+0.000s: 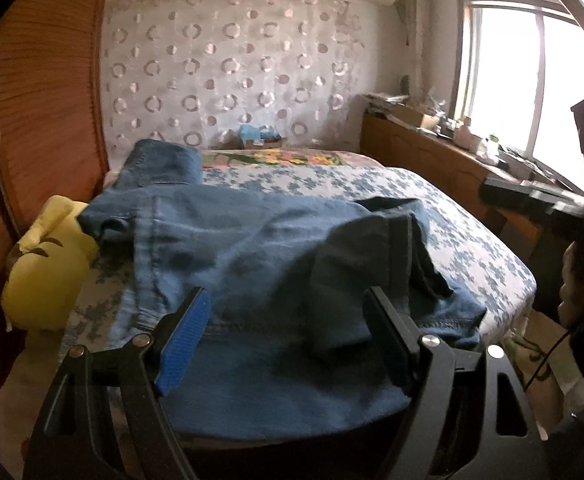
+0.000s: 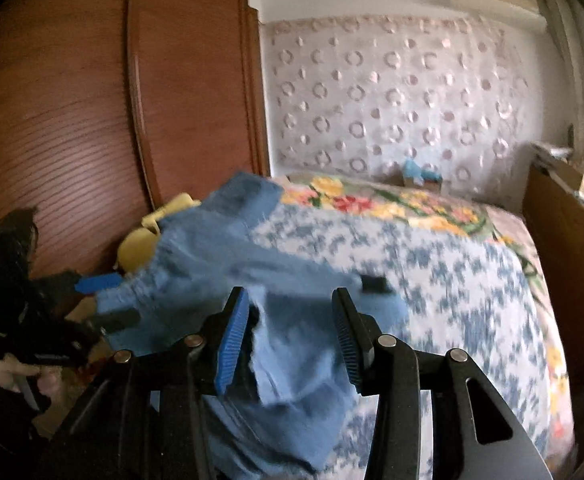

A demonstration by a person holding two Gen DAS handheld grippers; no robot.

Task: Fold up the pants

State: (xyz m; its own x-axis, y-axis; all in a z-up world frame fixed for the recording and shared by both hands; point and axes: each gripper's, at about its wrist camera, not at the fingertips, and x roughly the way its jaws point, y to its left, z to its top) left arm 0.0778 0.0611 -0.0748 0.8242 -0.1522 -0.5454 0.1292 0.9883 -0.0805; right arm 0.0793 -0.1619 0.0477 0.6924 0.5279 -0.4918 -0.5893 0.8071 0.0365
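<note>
Left gripper [image 1: 287, 316] jaws spread over near pants [image 1: 227, 240] hem; right gripper [image 2: 289, 320] jaws parted, cloth loose between. Pants crumpled on bed [image 1: 472, 232]; folding barely begun.

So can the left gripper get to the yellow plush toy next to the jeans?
Probably yes. The left gripper has open fingers over the jeans, holding nothing. The yellow plush toy lies uncovered on the bed's edge beside the wardrobe, with nothing in between.
</note>
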